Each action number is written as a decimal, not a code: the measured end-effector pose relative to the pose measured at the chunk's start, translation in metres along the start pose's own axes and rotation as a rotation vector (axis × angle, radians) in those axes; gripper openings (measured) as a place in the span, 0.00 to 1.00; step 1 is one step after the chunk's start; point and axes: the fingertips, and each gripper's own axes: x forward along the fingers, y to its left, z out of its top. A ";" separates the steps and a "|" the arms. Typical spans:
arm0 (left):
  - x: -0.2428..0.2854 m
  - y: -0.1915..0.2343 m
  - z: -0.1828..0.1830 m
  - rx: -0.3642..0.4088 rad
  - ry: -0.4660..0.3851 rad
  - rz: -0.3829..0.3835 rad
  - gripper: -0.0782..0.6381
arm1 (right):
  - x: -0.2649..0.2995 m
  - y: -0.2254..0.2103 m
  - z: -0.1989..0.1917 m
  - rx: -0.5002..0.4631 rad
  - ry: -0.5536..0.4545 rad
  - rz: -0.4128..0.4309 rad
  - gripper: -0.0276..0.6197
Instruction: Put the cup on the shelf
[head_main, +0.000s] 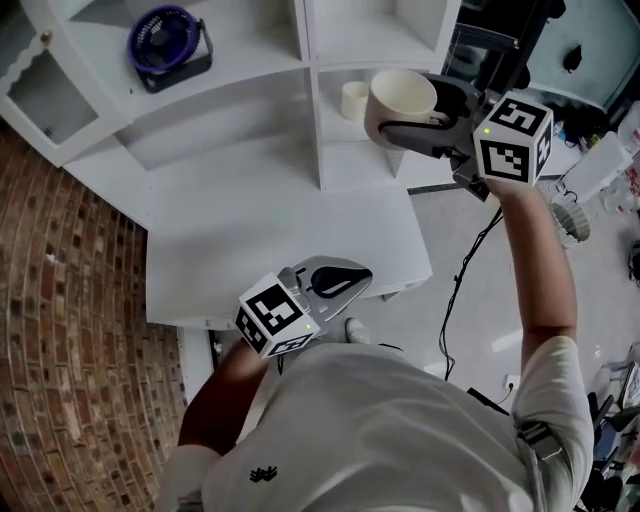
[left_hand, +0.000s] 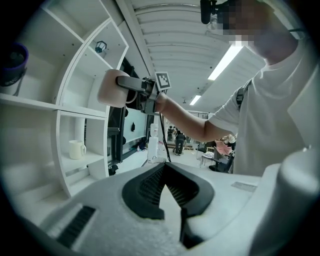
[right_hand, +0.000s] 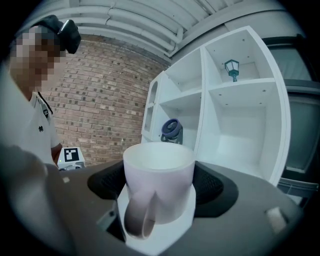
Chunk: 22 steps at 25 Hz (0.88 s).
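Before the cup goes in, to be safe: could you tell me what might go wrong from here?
A small mug already stands on the shelf; the cup in the right tongs could knock it if set there. The tongs grip only its smooth sides, so it might slip.

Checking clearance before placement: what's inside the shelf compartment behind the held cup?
A small white mug stands on its floor, near the left divider. The cup in the right hand-held gripper covers the compartment's right side in the head view.
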 end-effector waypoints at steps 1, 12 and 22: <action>0.005 0.004 0.002 -0.003 0.000 0.003 0.12 | 0.002 -0.009 0.001 0.000 -0.002 0.004 0.69; 0.041 0.052 0.017 -0.034 -0.015 0.079 0.12 | 0.031 -0.111 0.027 -0.011 -0.025 0.003 0.69; 0.055 0.086 0.024 -0.048 -0.046 0.166 0.12 | 0.070 -0.191 0.040 -0.001 -0.012 -0.038 0.69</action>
